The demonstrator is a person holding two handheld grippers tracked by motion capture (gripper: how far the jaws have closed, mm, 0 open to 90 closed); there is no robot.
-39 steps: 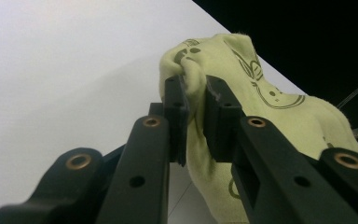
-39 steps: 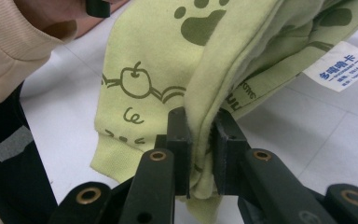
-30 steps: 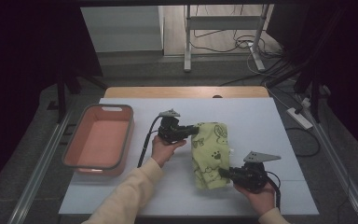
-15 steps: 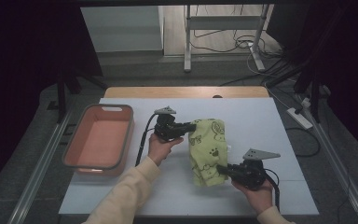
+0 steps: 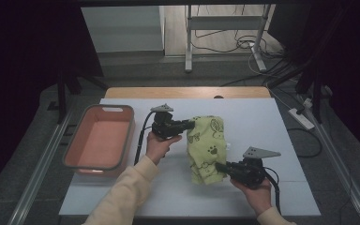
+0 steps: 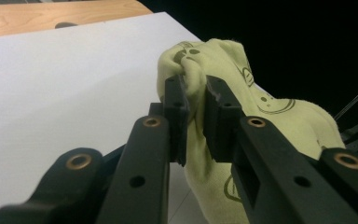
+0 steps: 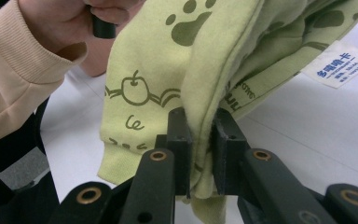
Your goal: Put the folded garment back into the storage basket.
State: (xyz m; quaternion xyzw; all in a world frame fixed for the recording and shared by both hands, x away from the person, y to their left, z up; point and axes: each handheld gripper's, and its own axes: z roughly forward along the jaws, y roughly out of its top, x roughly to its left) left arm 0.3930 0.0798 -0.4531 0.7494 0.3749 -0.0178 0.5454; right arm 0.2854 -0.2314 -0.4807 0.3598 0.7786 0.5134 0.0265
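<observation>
- High view: a yellow-green cloth (image 5: 207, 149) with dark paw prints hangs bunched between the two grippers above the white table (image 5: 272, 122), near its middle. The left gripper (image 5: 191, 124) clamps the cloth's upper far edge; the right gripper (image 5: 219, 166) clamps its lower near corner. A salmon-pink tray (image 5: 99, 142) sits at the table's left side, well apart from the cloth. A cream sleeve (image 5: 126, 194) leads up to the left hand (image 5: 158, 145).
- Left gripper view: the jaws stand narrow, pinching a gathered fold of the cloth (image 6: 261, 112) between the black pads; the fabric bulges above them and drapes down to the right. The white table lies to the left.
- Right gripper view: the jaws are drawn close on a doubled hem of the cloth (image 7: 168, 70), which hangs down from above. A white label (image 7: 338, 63) with blue print shows at the cloth's right edge. The person's other hand (image 7: 70, 21) and sleeve show top left.
</observation>
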